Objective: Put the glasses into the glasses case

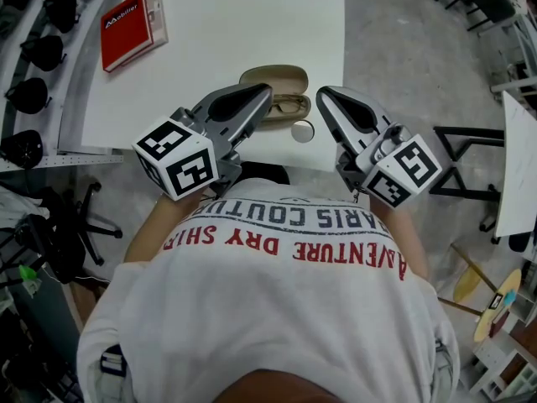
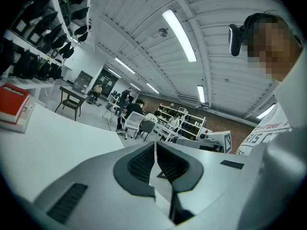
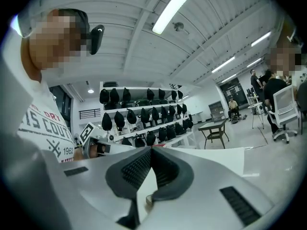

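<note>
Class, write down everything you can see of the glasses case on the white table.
The glasses case is a tan, oval clamshell, seemingly hard-shelled, lying open near the front edge of the white table, lid tipped back. The glasses rest in its lower half. In the head view, the left gripper's tip covers its left end; contact cannot be judged.
</note>
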The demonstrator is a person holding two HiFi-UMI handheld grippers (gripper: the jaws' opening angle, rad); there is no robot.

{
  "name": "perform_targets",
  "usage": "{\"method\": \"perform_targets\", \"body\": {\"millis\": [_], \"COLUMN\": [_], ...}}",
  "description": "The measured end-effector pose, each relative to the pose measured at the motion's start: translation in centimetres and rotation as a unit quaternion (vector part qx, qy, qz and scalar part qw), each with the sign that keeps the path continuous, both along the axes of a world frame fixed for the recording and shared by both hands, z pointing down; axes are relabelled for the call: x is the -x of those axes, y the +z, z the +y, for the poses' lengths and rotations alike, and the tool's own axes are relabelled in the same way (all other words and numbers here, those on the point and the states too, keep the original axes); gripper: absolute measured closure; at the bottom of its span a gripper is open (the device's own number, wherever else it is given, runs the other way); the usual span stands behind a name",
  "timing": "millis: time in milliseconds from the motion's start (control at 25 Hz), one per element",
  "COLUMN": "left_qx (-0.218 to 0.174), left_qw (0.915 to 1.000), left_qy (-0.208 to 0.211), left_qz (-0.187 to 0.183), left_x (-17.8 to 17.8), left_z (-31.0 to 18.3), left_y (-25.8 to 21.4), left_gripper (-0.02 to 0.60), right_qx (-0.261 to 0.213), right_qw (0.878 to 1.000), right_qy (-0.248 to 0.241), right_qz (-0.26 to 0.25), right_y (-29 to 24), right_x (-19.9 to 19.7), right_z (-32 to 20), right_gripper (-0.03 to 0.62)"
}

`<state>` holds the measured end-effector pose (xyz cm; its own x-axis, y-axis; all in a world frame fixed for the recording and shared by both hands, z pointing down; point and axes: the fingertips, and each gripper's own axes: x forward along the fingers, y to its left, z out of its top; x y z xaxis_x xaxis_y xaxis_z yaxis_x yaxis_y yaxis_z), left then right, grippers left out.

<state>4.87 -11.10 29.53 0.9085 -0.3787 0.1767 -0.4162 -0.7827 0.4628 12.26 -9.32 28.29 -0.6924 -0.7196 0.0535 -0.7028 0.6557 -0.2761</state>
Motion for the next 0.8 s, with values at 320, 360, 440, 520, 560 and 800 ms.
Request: {"method": "perform_targets", "body": {"millis": [320,360,440,520,560,800], "left_qx": [0.006,0.007,0.010,0.011,0.012,0.018], "left_qw": [1.0000,1.0000,0.9999,0.9999,0.9999,0.9998], "left_qy": [-0.002,-0.002,-0.003,-0.003,-0.003,-0.004], "left_qz": [-0.003,-0.004,-0.005,-0.005,-0.005,-0.009], "left_x": [0.3,0.4,0.5,0.6,0.6,0.9], "left_z": [0.5,0.5,0.5,0.4,0.4,0.1], "left_y": [0.6,0.7,0.9,1.1,1.2,1.8], "left_gripper": [0.545,0.545,0.545,0.545,0.545,0.545], "right_qx": [0.005,0.006,0.007,0.008,0.009,0.014], "right_qw": [1.000,1.000,1.000,1.000,1.000,0.999], "right_qy": [0.001,0.001,0.000,0.001,0.001,0.003], "right_qz": [0.016,0.018,0.022,0.027,0.029,0.034], "right_y": [0.8,0.9,1.2,1.4,1.5,2.1], "right_x": [0.3,0.4,0.5,0.5,0.6,0.7], "right_z": [0.4,0.4,0.4,0.4,0.3,0.0], "right_gripper": [0.571,0.571,0.571,0.571,0.571,0.571]}}
